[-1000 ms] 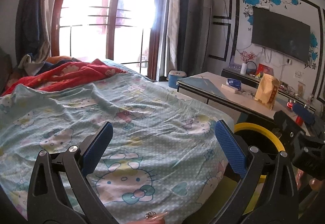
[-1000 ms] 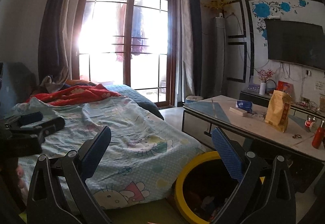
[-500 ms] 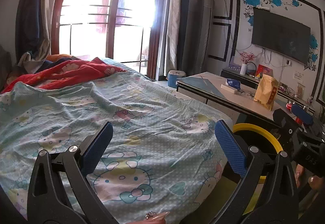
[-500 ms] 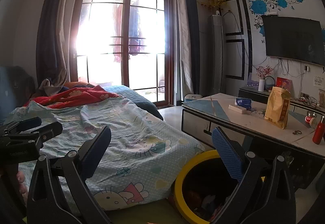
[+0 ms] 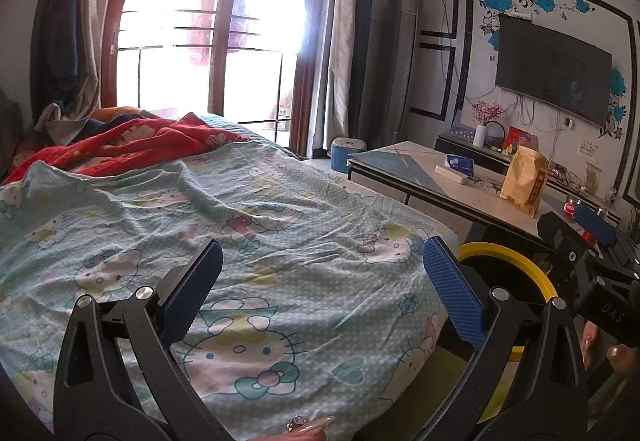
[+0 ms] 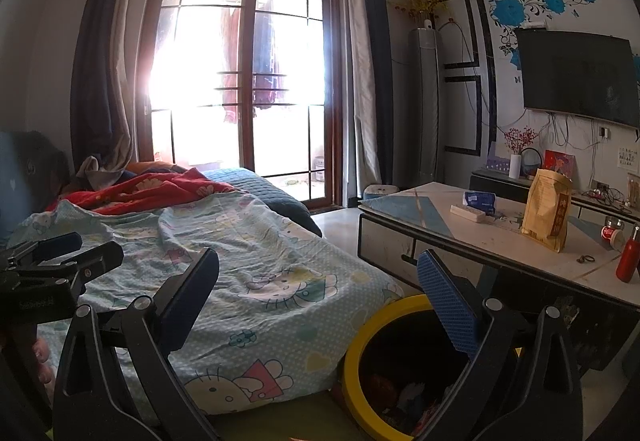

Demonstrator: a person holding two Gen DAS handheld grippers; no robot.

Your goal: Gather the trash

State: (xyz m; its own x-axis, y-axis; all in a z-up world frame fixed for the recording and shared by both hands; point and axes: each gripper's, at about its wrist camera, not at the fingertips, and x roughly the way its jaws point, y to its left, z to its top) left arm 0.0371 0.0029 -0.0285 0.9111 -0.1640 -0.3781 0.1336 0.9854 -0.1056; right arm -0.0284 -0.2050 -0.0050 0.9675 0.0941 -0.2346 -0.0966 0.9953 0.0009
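A black trash bin with a yellow rim (image 6: 362, 337) stands on the floor between the bed and the low table; crumpled trash shows at its bottom (image 6: 404, 393). My right gripper (image 6: 318, 273) hangs open and empty just above and left of the bin. Over the bed's cartoon-cat sheet (image 5: 260, 225) my left gripper (image 5: 322, 261) is open, with nothing between its blue pads. The bin's rim (image 5: 516, 261) peeks out behind the left gripper's right finger. On the table lie a yellow paper bag (image 6: 546, 213), a blue packet (image 6: 480, 201) and a red can (image 6: 612, 237).
The low table (image 6: 432, 213) stands right of the bin, a red bottle (image 6: 628, 261) near its right end. A TV (image 6: 580, 77) hangs on the right wall above a cabinet. A red blanket (image 5: 132, 141) lies at the bed's far end before the glass door (image 6: 240, 97).
Both views have shifted slightly: the right gripper has risen a little above the bin, the left has drifted over the bed. Both jaws stay open and empty.
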